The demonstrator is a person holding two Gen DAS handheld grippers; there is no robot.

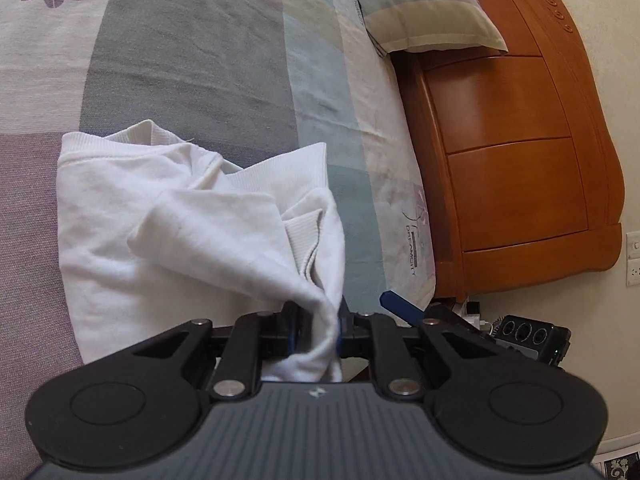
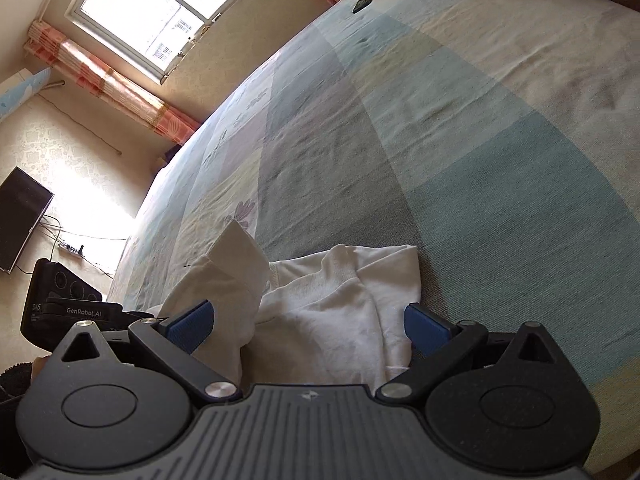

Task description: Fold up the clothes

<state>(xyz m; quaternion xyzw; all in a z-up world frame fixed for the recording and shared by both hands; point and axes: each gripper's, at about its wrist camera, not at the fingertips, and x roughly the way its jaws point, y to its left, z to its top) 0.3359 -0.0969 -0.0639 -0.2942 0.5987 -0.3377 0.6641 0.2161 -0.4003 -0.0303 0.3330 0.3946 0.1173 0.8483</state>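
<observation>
Patchwork bedding fills the left wrist view: one bed [image 1: 208,60] in grey, blue and mauve blocks with purple flowers, one pillow [image 1: 424,4] at the top printed "DREAMCITY", the same word readable on the bedspread edge. One wooden headboard [image 1: 516,152] stands to the right. One white sweatshirt [image 1: 120,208] lies crumpled on the bed, ribbed cuffs and hem showing, and the left gripper [image 1: 316,332] is pinched tight on a fold of it, the cloth drawn up between the blue pads. The other gripper's blue fingertip pokes in just right of it.

Over to the right wrist view: one bright window [image 2: 160,12], one pink curtain, one dark screen [image 2: 20,220] on the wall. The right gripper [image 2: 308,322] is spread wide, two blue pads [image 2: 192,320] straddling the sweatshirt without pinching it. One black device [image 2: 72,304] at left reads "GenRobot.AI".
</observation>
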